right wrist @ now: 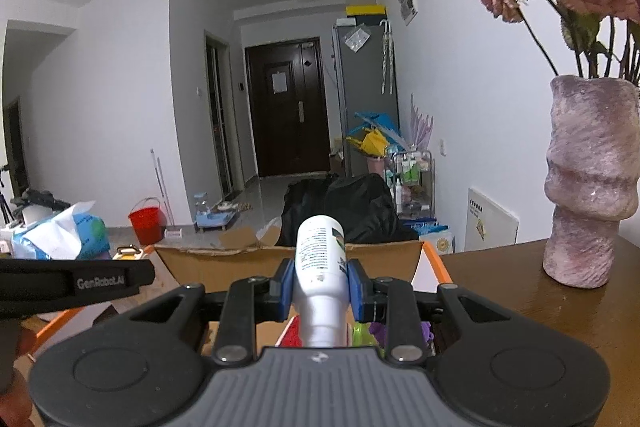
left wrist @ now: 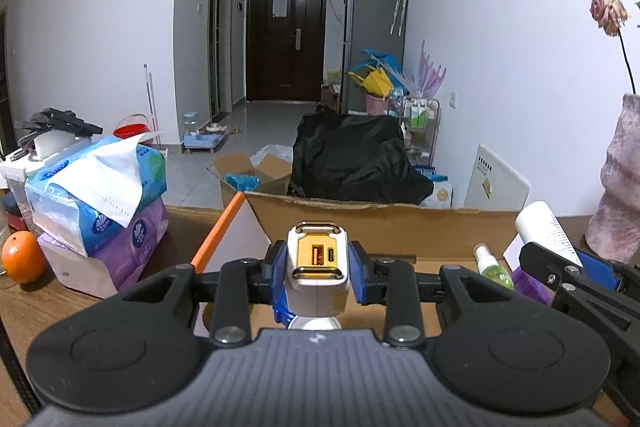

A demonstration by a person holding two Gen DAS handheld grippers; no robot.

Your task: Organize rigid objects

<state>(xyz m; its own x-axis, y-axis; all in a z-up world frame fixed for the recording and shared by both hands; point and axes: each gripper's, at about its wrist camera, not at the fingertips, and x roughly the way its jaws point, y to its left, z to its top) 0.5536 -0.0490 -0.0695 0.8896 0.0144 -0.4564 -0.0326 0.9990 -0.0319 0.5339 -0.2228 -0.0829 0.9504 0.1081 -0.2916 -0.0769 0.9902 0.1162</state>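
White-and-gold charger block (left wrist: 317,269) clamped end-on in left gripper (left wrist: 318,269), above open cardboard box (left wrist: 360,217) on wooden table (left wrist: 24,307). White bottle (right wrist: 320,267) pinched at body by right gripper (right wrist: 320,285), base forward, over same box near its right edge. Green spray bottle (left wrist: 493,265) already inside box. Risks, judged: smooth bottle slipping from narrow pads; grippers close together may collide; vase (right wrist: 588,179) near table's right edge could be knocked over.
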